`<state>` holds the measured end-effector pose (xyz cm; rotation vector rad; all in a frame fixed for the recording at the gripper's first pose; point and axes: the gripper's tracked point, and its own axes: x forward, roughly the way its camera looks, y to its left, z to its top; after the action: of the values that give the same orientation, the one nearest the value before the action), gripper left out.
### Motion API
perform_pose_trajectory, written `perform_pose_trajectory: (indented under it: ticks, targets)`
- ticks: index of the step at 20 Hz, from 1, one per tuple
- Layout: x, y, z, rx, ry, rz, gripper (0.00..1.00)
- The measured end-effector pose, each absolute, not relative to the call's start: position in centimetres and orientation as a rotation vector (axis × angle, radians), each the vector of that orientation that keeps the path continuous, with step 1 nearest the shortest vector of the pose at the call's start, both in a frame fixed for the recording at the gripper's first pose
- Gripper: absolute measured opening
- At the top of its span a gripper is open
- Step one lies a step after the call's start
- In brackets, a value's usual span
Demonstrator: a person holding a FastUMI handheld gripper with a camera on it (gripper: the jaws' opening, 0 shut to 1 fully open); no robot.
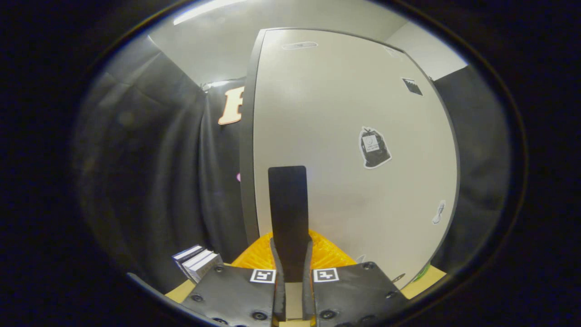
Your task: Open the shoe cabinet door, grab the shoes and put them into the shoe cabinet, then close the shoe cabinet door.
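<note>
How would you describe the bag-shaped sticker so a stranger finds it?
Take the big pale cabinet door ahead of the gripper, whose fingers pinch a dark flat slab. Right of the slab, mid-door, sits the sticker: black, bag-shaped, white-edged, bigger than the dark square sticker above and the pale sticker below.

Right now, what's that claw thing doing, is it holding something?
Gripper: closed, both fingers pressed on a flat dark handle that stands up between them, in front of the pale cabinet door.
</note>
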<state>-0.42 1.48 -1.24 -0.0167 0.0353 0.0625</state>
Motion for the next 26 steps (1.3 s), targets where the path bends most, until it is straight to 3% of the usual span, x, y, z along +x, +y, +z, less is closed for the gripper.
perform_pose_trajectory:
  ticks: [12, 26]
  targets:
    - [-3.1, 0.9, -0.5, 0.000, 0.032, 0.127, 0.16]
    - [-11.2, -4.0, 0.5, 0.022, 0.064, 0.246, 0.15]
